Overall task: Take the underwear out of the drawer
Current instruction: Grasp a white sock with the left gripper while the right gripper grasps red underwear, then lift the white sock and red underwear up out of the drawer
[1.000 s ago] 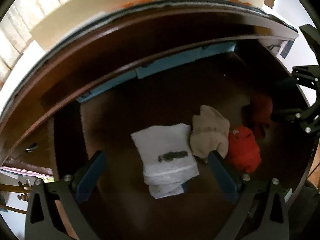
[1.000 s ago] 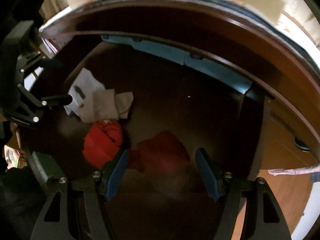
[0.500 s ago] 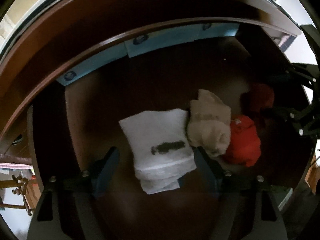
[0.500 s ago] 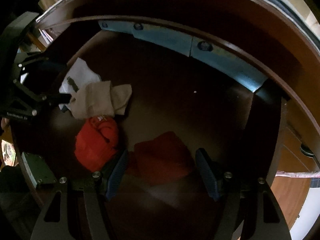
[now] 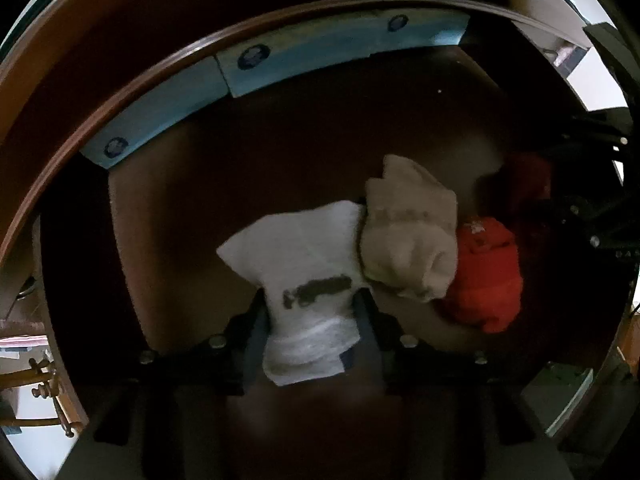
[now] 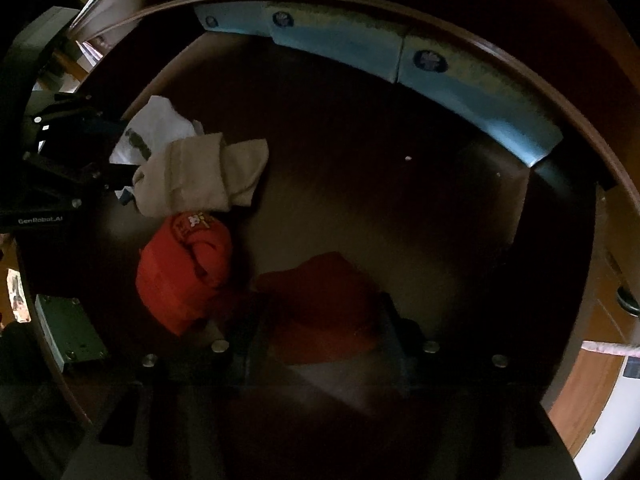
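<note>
Dim in here; most of what shows is dark reddish-brown wood, a curved dresser front [image 5: 120, 80] arching overhead from nine o'clock round to two. A pale blue strip [image 5: 280, 60] with round printed marks runs along the inner back edge, at about eleven to one o'clock. Daylight leaks in only at the edges: a bright white patch [image 5: 596, 88] at two o'clock in the left view. At eight o'clock there, brass-coloured metal rods [image 5: 44, 384] stand against a pale wall. In the right view, orange-brown wooden flooring [image 6: 588, 384] shows at four o'clock, and a dark round knob [image 6: 628, 300] sits at three o'clock.
</note>
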The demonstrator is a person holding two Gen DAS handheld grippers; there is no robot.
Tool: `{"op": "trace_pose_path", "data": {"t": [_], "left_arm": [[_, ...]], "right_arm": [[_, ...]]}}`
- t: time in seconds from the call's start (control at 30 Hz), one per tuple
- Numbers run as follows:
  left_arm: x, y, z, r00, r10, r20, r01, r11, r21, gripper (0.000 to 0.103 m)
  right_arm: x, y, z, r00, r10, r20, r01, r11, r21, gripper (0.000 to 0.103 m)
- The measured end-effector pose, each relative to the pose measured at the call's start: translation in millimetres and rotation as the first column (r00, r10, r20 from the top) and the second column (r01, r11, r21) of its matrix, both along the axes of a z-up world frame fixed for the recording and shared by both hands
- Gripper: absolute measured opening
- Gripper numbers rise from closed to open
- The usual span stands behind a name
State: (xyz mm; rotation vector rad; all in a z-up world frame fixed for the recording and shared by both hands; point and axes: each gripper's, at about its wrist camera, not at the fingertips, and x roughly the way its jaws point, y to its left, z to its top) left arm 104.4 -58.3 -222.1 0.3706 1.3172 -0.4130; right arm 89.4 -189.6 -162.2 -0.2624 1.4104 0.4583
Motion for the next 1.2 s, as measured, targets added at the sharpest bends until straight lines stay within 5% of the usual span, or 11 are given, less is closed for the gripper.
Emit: {"op": "trace_pose_path", "data": {"t": [0.13, 0.27, 0.7, 1.2], "left_arm": [[0, 3, 0, 1.0, -0.002, -0.015, 0.001, 0.999, -0.039, 0.02], [-4, 2, 4, 1.0, -0.016, 0.012, 0.016, 0.999, -0.049, 0.009], [-31, 8, 30, 0.987, 0.022, 0.162, -0.001, 0.992, -0.129, 0.005], [-45, 28, 59, 0.946, 0.026, 0.322, 0.033, 0.984, -0.176, 0.004]], "right_arm": [[0, 2, -1, 1.0, 0.015, -0.005, -0.015, 1.0, -0.014, 0.051], [-2, 13, 0, 0.999, 0.044, 0.019, -0.044, 0.999, -0.007, 0.038], [-4, -4, 32, 0.986, 0.007, 0.169, -0.031, 0.989, 0.142, 0.033], [-21, -5, 46, 0.962, -0.005, 0.274, -0.051, 0.979, 0.197, 0.033]]}}
